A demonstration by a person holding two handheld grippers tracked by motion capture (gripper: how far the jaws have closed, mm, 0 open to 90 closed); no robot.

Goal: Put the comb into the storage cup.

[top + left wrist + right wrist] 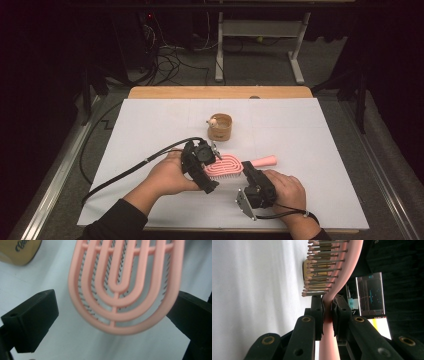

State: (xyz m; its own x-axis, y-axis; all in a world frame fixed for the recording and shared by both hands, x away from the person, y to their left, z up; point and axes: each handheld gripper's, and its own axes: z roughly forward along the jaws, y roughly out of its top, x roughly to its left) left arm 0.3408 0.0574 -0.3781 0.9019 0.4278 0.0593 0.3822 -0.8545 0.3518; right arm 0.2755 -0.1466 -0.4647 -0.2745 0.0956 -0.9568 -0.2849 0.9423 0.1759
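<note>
Right gripper [327,307] is clamped on the neck of the pink hairbrush [226,166], holding it just above the white sheet [150,135], bristles down. Left gripper [112,315] has jaws spread wide either side of the brush head, not pressing. Wooden cup [220,127] sits behind; its dark script [23,244] is cut off, unreadable.

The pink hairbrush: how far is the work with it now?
Done: the right gripper has clamped the pink hairbrush at its neck and holds it. In hand: the left gripper stands open around the head. Left: where it goes is unclear; the wooden cup stands nearby.
</note>
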